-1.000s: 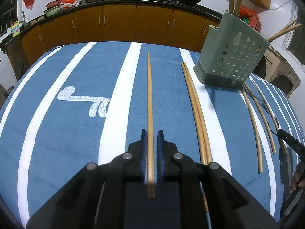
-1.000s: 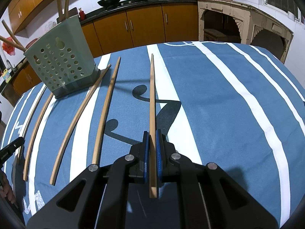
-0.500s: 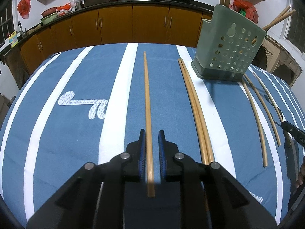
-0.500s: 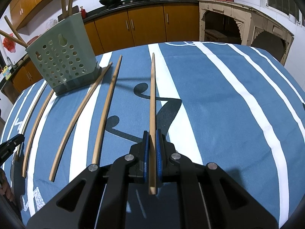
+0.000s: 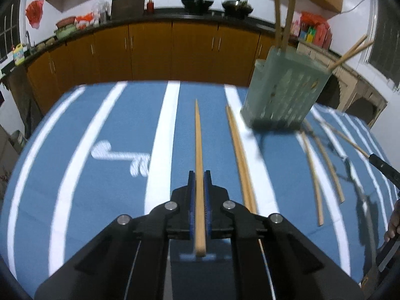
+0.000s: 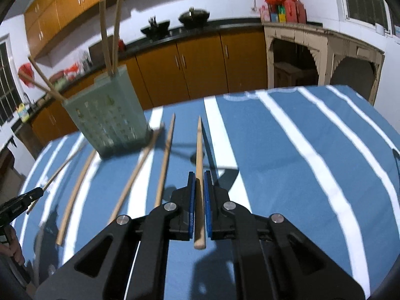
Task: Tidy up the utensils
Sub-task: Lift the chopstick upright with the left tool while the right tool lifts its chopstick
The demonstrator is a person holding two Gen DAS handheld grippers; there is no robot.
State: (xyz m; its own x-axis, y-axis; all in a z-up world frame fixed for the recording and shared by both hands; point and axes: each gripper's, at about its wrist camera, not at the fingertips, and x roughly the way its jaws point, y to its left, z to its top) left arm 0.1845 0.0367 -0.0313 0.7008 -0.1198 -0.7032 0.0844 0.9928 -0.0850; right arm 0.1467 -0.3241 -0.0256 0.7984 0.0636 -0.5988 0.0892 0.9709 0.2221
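Note:
My left gripper point(image 5: 199, 177) is shut on a long wooden chopstick point(image 5: 198, 150) and holds it lifted over the blue striped tablecloth point(image 5: 112, 175). My right gripper point(image 6: 199, 177) is shut on another wooden chopstick point(image 6: 199, 147), also lifted. A green perforated utensil holder point(image 5: 282, 92) stands at the far right in the left wrist view and at the far left in the right wrist view point(image 6: 107, 122); several chopsticks stand in it. More chopsticks point(image 5: 240, 155) lie on the cloth beside it, also in the right wrist view point(image 6: 163, 162).
Brown kitchen cabinets point(image 5: 150, 52) with a dark counter, woks and bottles run along the far wall. The table's far edge lies just behind the holder. The right gripper's tip point(image 5: 385, 167) shows at the right edge of the left wrist view.
Both grippers have risen and tilted up, lifting their chopsticks off the cloth. The left jaws have closed onto their chopstick. The holder looks closer and the view is blurred by motion.

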